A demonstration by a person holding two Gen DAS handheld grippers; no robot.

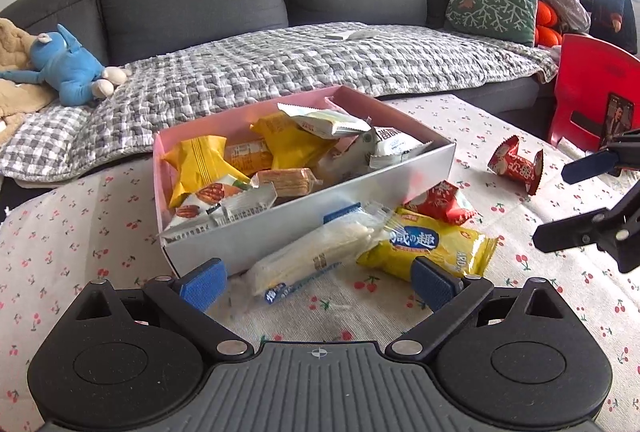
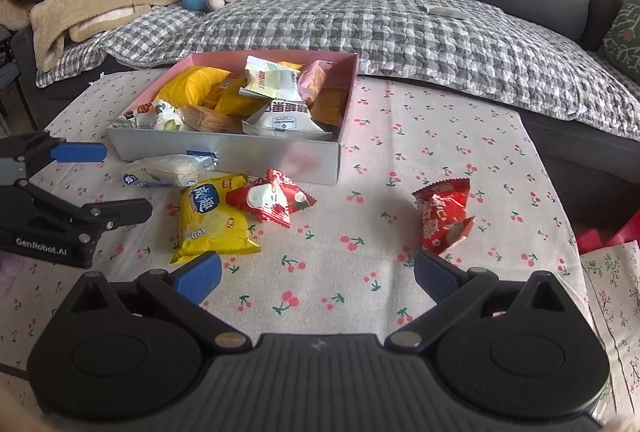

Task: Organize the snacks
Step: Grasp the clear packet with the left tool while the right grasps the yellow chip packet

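A: Both claws are spread wide with nothing in them. The left gripper (image 1: 316, 282) hangs just over the clear white wafer pack (image 1: 316, 252), and the yellow cracker bag (image 1: 428, 246) lies right beside it.

B: And the right gripper (image 2: 318, 278)?

A: Over bare cherry-print tablecloth (image 2: 440, 136), with one red snack packet (image 2: 444, 216) near its right finger. Another red packet (image 2: 272, 202) touches the yellow bag. The silver box (image 2: 256, 156) behind them is already piled with snacks.

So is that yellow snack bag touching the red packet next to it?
Touching. In the right wrist view the red packet lies against the yellow snack bag, overlapping its upper right edge, with no tablecloth showing between them.
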